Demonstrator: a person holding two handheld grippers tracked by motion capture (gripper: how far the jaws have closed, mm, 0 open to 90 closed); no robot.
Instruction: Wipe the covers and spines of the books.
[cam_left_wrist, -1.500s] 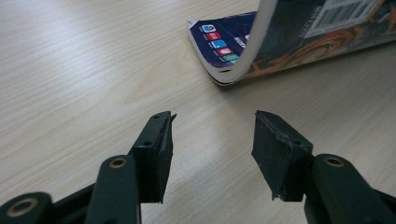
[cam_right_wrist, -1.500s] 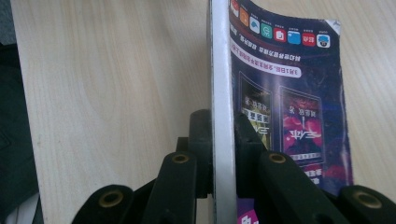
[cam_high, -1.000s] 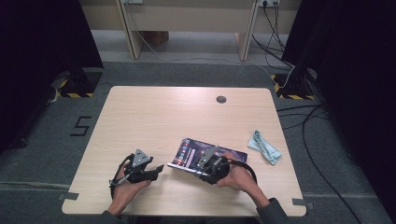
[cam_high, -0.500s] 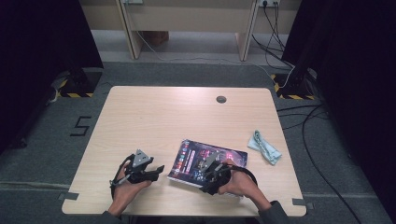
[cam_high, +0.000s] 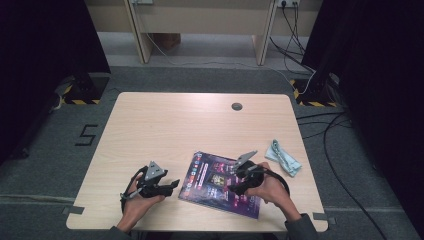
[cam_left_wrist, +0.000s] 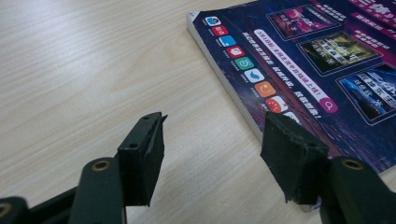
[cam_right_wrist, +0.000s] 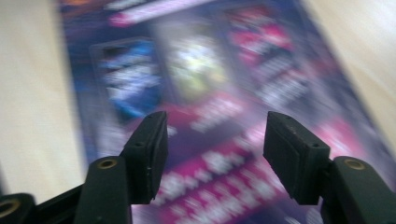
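A book with a dark purple cover (cam_high: 212, 181) lies flat near the table's front edge. My left gripper (cam_high: 174, 185) rests on the table just left of it, pointing at its left edge. In the left gripper view the jaws (cam_left_wrist: 215, 126) stand open and have just been opening, with bare wood between them and the book's edge (cam_left_wrist: 233, 100) by the right jaw. My right gripper (cam_high: 234, 186) hovers over the book's right half. In the blurred right gripper view its jaws (cam_right_wrist: 215, 121) have just been opening and stand apart above the cover (cam_right_wrist: 196, 70), with nothing between them.
A crumpled light blue cloth (cam_high: 283, 157) lies to the right of the book near the table's right edge. A round cable hole (cam_high: 237, 106) sits at the back middle of the wooden table (cam_high: 165, 125). Cables run across the floor at the right.
The right gripper's jaws have widened and the hand has drawn back to the right over the book, which now lies flat. The left hand has stayed put.
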